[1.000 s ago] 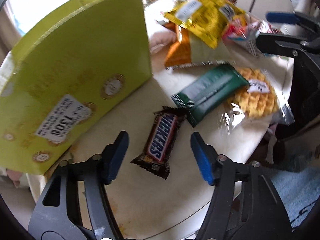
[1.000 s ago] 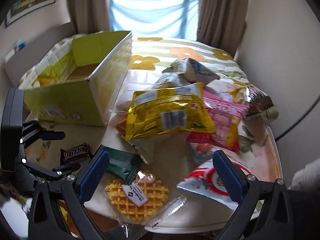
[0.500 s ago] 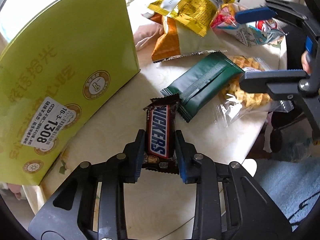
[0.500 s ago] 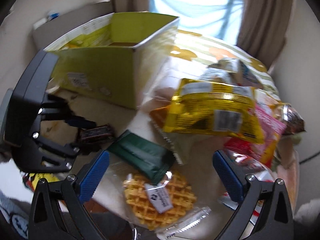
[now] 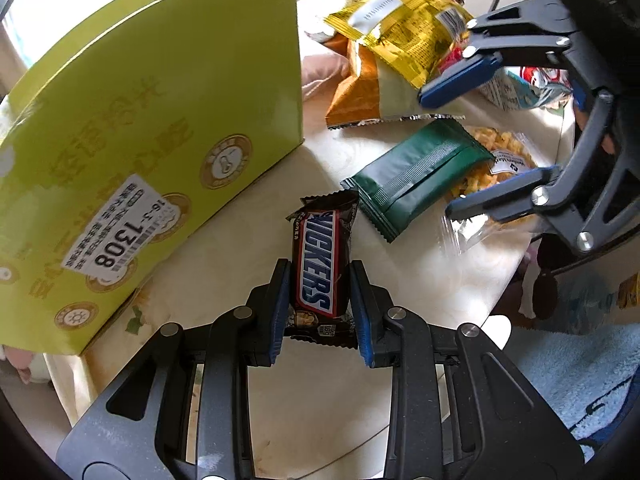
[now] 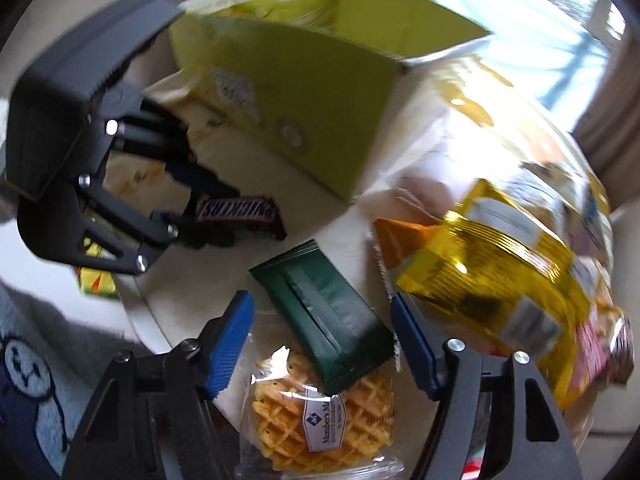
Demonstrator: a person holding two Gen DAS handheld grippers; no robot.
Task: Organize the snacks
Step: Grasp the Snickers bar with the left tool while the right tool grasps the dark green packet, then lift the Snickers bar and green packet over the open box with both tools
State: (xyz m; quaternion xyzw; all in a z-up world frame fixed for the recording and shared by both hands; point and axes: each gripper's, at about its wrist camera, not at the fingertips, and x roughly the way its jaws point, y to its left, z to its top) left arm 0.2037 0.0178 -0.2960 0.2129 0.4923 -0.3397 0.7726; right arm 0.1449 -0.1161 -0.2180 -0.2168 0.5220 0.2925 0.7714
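Observation:
My left gripper (image 5: 320,312) is shut on a Snickers bar (image 5: 320,264), holding its near end just above the cream table (image 5: 224,256); the bar also shows in the right wrist view (image 6: 240,210). The open yellow-green cardboard box (image 5: 152,120) stands to the left of it. My right gripper (image 6: 324,344) is open over the dark green packet (image 6: 324,320) and the wrapped waffle (image 6: 320,424); the packet lies between its fingers. In the left wrist view the right gripper (image 5: 468,140) hangs over the green packet (image 5: 416,176).
A gold foil bag (image 5: 400,36) lies on an orange-and-white bag (image 5: 360,96) behind the packet. More snack bags (image 6: 592,344) pile at the right. The table's rounded edge (image 5: 516,264) is near, with a blue rug (image 5: 572,364) below.
My left gripper closed on the Snickers bar and now holds it slightly raised. My right gripper moved down and left, over the green packet and waffle.

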